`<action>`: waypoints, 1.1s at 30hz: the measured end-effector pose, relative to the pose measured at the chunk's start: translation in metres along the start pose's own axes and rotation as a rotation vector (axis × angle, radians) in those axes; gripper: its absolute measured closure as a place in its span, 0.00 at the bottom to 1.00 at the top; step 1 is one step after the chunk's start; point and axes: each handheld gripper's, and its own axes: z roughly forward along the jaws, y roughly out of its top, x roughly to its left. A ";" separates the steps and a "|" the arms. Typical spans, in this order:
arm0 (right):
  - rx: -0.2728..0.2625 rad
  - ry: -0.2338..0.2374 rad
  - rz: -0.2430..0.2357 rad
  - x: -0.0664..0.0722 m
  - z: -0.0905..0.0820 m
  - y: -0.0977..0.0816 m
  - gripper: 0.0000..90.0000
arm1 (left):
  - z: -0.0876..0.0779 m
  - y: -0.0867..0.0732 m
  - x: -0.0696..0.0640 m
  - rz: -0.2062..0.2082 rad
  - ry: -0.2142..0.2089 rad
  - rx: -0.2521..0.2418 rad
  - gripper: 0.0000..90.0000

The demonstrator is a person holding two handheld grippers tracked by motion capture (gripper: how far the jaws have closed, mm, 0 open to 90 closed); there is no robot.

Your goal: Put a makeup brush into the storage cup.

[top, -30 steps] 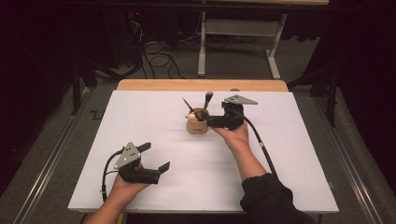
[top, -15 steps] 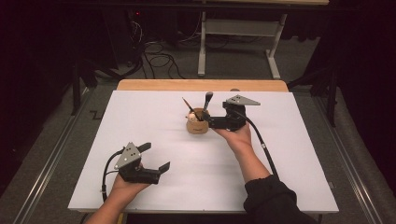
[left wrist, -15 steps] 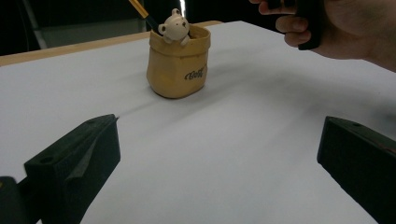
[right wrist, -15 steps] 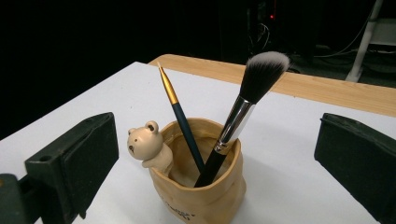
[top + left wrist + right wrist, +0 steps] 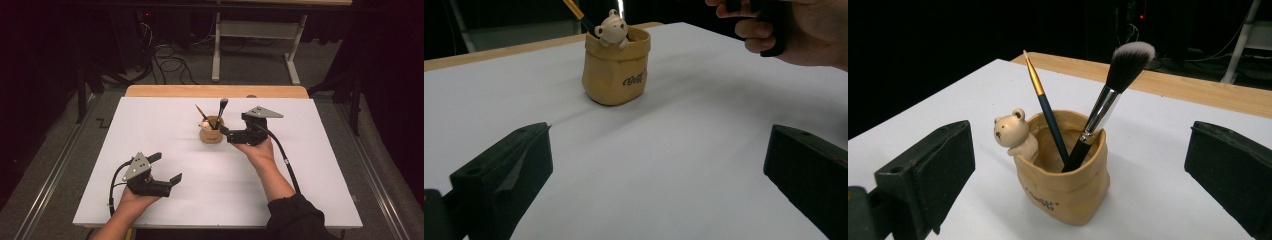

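Just ahead of the right hand-held gripper (image 5: 223, 131), whose jaws stand wide and hold nothing, a tan bear-trimmed pot (image 5: 1063, 172) sits on the white table (image 5: 300, 150), a makeup brush (image 5: 1108, 100) and a thin paintbrush (image 5: 1044, 102) leaning inside. Well apart from the pot, the left hand-held gripper (image 5: 167, 169) also gapes wide, empty.

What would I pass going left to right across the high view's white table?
Left hand-held gripper with its grey three-cornered plate → tan bag-shaped ceramic pot holding brushes → right hand-held gripper, both grippers open.
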 end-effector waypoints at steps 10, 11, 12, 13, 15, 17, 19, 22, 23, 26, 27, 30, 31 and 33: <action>0.001 0.002 -0.017 0.001 -0.017 -0.003 0.00 | 0.000 0.000 0.000 0.001 0.002 0.000 0.00; -0.001 0.002 -0.021 0.001 -0.020 -0.004 0.00 | 0.000 0.000 0.000 0.000 0.003 -0.001 0.00; -0.001 0.002 -0.021 0.001 -0.020 -0.004 0.00 | 0.000 0.000 0.000 0.001 0.004 -0.001 0.00; -0.001 0.002 -0.025 0.000 -0.022 -0.005 0.00 | 0.000 0.000 0.001 0.001 0.004 0.000 0.00; -0.004 0.000 -0.023 0.000 -0.027 -0.006 0.00 | 0.000 0.000 0.001 0.000 0.006 0.000 0.00; -0.009 0.002 -0.030 0.000 -0.031 -0.008 0.00 | 0.000 0.000 0.001 -0.001 0.007 0.001 0.00; -0.010 0.001 -0.028 0.000 -0.035 -0.009 0.00 | 0.000 0.000 0.001 -0.002 0.008 0.000 0.00; -0.019 0.008 -0.034 -0.001 -0.042 -0.013 0.00 | 0.000 0.000 0.001 -0.003 0.009 0.000 0.00; -0.020 0.009 -0.034 -0.001 -0.044 -0.013 0.00 | 0.000 0.000 0.002 -0.003 0.009 0.000 0.00; -0.024 0.012 -0.033 -0.002 -0.049 -0.017 0.00 | 0.000 0.000 0.002 -0.005 0.011 0.001 0.00; -0.024 0.012 -0.033 -0.002 -0.049 -0.017 0.00 | 0.000 0.000 0.002 -0.005 0.011 0.001 0.00; -0.022 0.006 -0.029 -0.003 -0.054 -0.022 0.00 | 0.000 0.000 0.002 -0.006 0.012 0.001 0.00; -0.024 0.008 -0.031 -0.004 -0.055 -0.023 0.00 | 0.000 0.000 0.002 -0.007 0.012 0.001 0.00; -0.023 0.009 -0.030 -0.004 -0.058 -0.025 0.00 | 0.000 0.000 0.003 -0.008 0.013 0.001 0.00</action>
